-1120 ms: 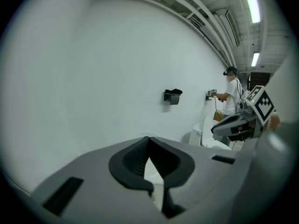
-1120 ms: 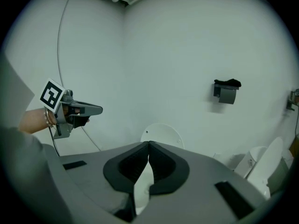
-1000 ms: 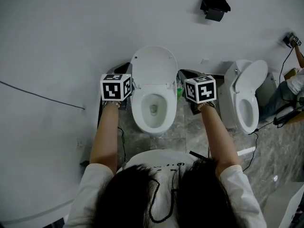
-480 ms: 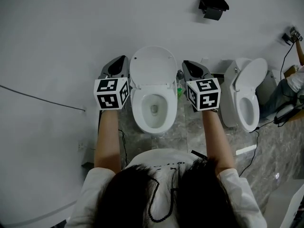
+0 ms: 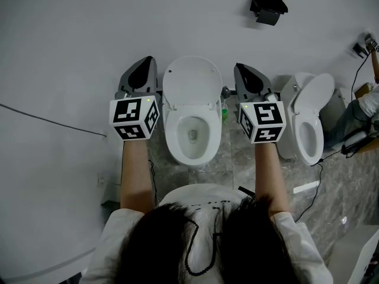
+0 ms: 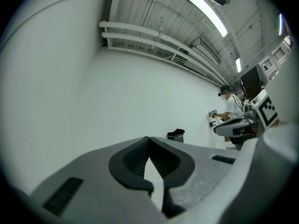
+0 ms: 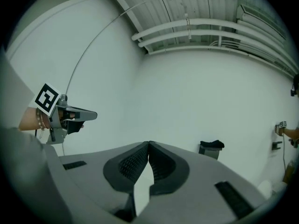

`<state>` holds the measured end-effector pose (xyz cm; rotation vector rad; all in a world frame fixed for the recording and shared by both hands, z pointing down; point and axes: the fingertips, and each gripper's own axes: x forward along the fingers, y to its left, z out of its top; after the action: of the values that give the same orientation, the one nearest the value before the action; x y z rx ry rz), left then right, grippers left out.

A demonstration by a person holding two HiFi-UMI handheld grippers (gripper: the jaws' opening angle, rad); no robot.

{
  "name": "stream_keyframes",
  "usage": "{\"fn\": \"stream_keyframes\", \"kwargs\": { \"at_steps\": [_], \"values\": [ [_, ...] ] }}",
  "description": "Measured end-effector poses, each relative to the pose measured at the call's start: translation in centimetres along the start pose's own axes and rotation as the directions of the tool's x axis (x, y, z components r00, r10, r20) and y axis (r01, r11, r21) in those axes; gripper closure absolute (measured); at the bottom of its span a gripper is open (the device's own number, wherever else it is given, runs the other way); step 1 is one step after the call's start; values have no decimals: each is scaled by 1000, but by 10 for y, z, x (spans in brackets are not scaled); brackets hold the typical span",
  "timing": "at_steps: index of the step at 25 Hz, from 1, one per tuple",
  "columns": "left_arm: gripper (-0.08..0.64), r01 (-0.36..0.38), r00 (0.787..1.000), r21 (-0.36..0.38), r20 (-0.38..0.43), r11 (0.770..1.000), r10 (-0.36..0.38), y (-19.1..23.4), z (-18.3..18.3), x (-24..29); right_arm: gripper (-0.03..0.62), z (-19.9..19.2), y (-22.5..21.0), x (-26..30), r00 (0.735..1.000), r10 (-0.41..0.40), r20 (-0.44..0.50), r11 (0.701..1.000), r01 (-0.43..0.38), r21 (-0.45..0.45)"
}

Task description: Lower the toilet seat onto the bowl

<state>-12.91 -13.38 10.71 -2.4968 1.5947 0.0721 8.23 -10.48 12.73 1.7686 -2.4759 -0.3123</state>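
Note:
A white toilet stands against the wall in the head view, its bowl [image 5: 190, 136] open and its lid [image 5: 190, 83] upright. I cannot tell the seat ring apart from the lid. My left gripper [image 5: 144, 63] is held left of the lid, shut and empty, apart from the toilet. My right gripper [image 5: 240, 68] is held right of the lid, also shut and empty. In the left gripper view the pads of the left gripper [image 6: 148, 140] meet against bare wall. The right gripper view shows the right gripper [image 7: 148, 144] shut the same way, and the toilet is out of both gripper views.
A second white toilet [image 5: 308, 120] stands to the right. A black box [image 5: 267, 9] hangs on the wall above. A person [image 5: 368, 102] works at the far right edge. A cable [image 5: 53, 122] runs along the wall at left. A green object [image 5: 224, 113] sits beside the bowl.
Both grippers have risen from beside the bowl to the level of the upright lid and tipped up toward the wall. The toilet has not changed.

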Motion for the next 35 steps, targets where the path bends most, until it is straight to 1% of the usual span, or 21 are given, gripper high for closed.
{"fn": "stream_keyframes", "kwargs": {
  "at_steps": [4,9,13,18,27,32,35],
  "values": [
    [551,-15,999,42,46,999,13,2,15,-5,565,18,-2,-7,997,-26,73,999,28,-26],
    [551,-23,996,103,88,994,14,0,30,-13,565,35,-4,-12,993,-31,116,999,35,-37],
    [551,-32,991,93,133,995,20,6,42,-19,565,42,-8,-16,989,-45,140,998,52,-41],
    [551,-50,989,95,144,994,36,15,47,-20,565,43,-14,-16,989,-62,134,997,68,-40],
    [551,-61,987,145,154,988,39,14,58,-19,565,47,-21,-21,989,-70,132,996,77,-46],
    [551,-75,985,148,165,986,50,17,62,-22,565,48,-28,-25,988,-85,130,993,95,-66],
    [551,-89,984,151,165,985,64,21,63,-23,565,48,-33,-28,987,-98,130,992,107,-63]
  ]
}}
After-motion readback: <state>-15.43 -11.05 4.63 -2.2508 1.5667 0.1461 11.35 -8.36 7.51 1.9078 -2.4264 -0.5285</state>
